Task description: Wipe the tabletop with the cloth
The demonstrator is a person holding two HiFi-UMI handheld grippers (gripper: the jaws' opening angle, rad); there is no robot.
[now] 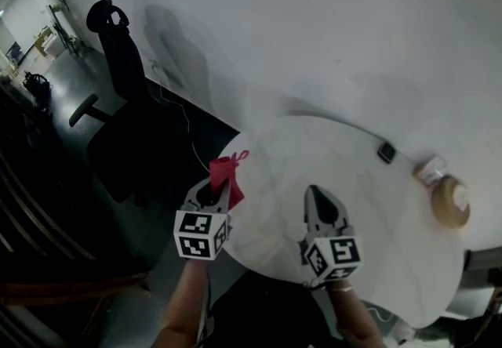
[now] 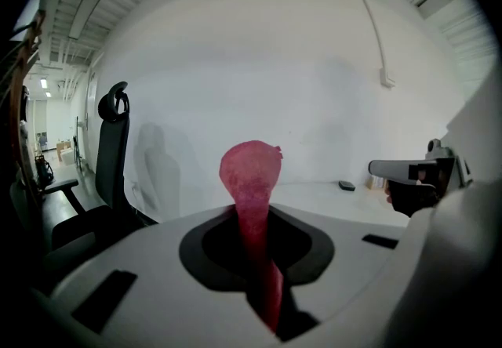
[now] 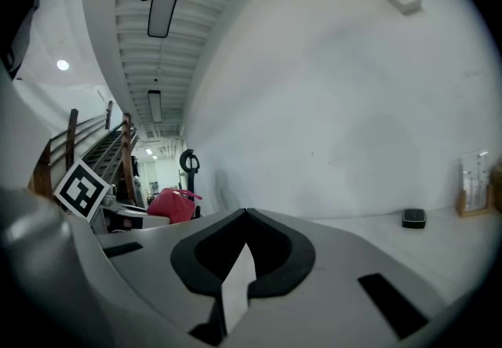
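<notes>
A red cloth [image 1: 227,175] sticks up from my left gripper [image 1: 220,186], which is shut on it at the left edge of the white round tabletop [image 1: 369,213]. In the left gripper view the red cloth [image 2: 252,197] rises in a bunched knob between the closed jaws. My right gripper [image 1: 318,196] hovers over the table's near middle, jaws closed to a point with nothing between them. The right gripper view shows the red cloth [image 3: 172,204] off to its left.
A black office chair [image 1: 118,115] stands left of the table. On the far right of the tabletop are a small black device [image 1: 386,152], a clear holder [image 1: 431,169] and a round tan object [image 1: 449,201]. A white wall runs behind.
</notes>
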